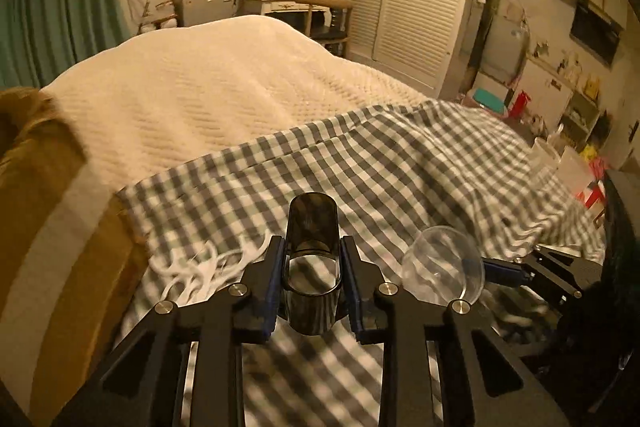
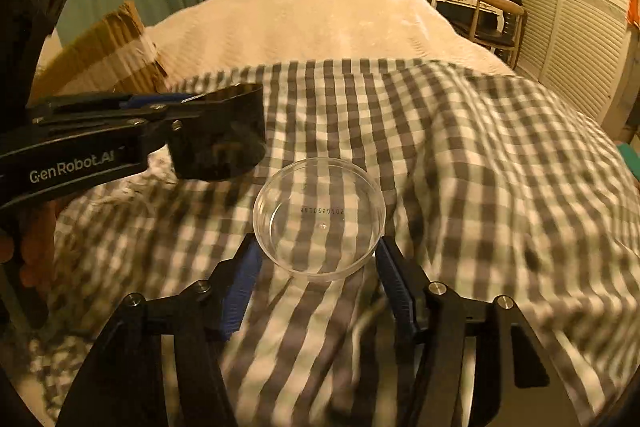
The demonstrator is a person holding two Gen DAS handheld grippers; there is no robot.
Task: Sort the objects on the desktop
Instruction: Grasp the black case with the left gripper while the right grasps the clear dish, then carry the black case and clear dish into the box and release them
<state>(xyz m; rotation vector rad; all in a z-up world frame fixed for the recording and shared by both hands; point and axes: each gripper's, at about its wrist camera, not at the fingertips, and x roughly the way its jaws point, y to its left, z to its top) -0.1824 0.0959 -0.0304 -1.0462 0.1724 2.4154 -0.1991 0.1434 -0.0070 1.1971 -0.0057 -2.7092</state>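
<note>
A dark, see-through oval cup [image 1: 313,227] stands between the fingers of my left gripper [image 1: 314,243], which is shut on its two sides. From the right wrist view the same cup [image 2: 218,143] hangs just above the checked cloth [image 2: 460,155], at the tip of the left gripper [image 2: 188,107]. A clear round plastic dish [image 2: 320,219] sits between the blue pads of my right gripper [image 2: 318,247], which is shut on its rim. The dish [image 1: 440,267] looks tilted, just right of the cup, with the right gripper [image 1: 490,267] behind it.
A brown cardboard box [image 1: 48,207] with pale tape stands at the left edge of the cloth. White fringe [image 1: 208,267] lies beside it. A cream bedspread [image 1: 200,87] spreads beyond. Pale containers [image 1: 546,155] stand at the far right. A hand [image 2: 36,247] holds the left gripper.
</note>
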